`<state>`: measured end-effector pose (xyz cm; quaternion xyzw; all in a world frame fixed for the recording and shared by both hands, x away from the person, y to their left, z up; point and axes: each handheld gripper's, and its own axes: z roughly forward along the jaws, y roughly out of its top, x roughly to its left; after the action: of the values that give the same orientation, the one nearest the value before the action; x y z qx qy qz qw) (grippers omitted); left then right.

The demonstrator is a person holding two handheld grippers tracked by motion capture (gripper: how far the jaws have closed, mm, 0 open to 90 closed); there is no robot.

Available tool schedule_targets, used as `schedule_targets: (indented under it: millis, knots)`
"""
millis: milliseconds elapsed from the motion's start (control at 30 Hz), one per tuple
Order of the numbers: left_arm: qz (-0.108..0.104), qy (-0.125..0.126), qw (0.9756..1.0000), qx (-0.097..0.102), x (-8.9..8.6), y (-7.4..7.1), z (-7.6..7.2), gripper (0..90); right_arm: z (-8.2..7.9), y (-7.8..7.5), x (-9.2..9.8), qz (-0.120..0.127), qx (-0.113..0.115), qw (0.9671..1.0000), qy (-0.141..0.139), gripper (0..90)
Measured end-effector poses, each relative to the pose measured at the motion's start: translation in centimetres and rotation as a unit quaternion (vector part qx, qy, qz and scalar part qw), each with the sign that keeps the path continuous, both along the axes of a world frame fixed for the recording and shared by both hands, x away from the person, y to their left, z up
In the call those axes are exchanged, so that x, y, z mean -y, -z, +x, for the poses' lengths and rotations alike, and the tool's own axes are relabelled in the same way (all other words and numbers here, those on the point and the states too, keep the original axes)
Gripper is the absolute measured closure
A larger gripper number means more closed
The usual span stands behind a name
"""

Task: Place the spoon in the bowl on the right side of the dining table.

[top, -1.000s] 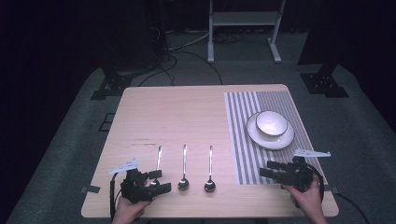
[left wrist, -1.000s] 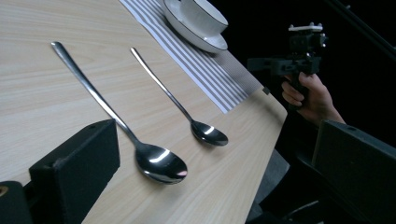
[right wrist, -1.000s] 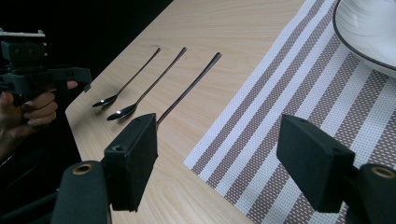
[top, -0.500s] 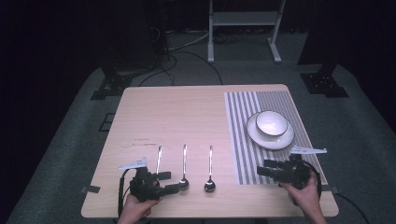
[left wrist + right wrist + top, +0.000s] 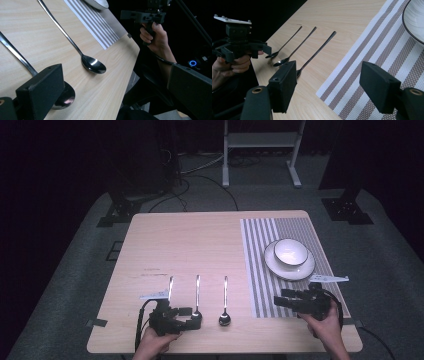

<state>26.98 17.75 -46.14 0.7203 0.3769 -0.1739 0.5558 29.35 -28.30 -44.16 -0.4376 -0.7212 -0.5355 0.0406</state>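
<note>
Closing on the middle spoon with the left gripper, fingers wide apart and empty.

Worktop [image 5: 200, 240] carries a striped placemat [image 5: 260, 270] at the right with a plate [image 5: 290, 268] and bowl [image 5: 290, 251] on it, and three spoons side by side near the front edge, handles pointing away from the person, bowls toward them. Left gripper [image 5: 192, 317] sits low at the bowl end of the middle spoon [image 5: 197, 295]; in the left gripper view one finger [image 5: 41, 90] covers part of that spoon's bowl, so contact cannot be judged. The spoon's long axis runs roughly across the gap between the fingers. Right gripper [image 5: 281, 302] hovers over the placemat corner, fingers also wide and empty, well apart from the right spoon [image 5: 225, 302]. Left spoon [image 5: 170, 285]: its bowl is hidden behind the left gripper in the high view.
</note>
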Motion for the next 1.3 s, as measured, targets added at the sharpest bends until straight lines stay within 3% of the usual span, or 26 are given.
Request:
schedule_targets:
  millis: [500,867,1033,1300]
  knots:
    - [0.028,0.021,0.9991,-0.023,1.0,1.2,0.1,0.0,0.3,-0.4,-0.8,0.0,0.0,0.9999,-0.012,28.7]
    - [0.057,0.017,0.9975,-0.038,1.4,2.0,0.0,1.6,0.8,-0.7,-1.6,-0.004,0.0,0.9997,-0.025,28.7]
    - [0.055,0.016,0.9973,-0.046,1.3,2.4,0.0,2.7,0.9,-0.6,-2.1,-0.005,-0.005,0.9994,-0.033,28.7]
    - [0.053,0.012,0.9975,-0.044,1.2,2.4,0.0,3.0,1.6,-0.8,-3.4,-0.017,-0.009,0.9986,-0.049,28.7]
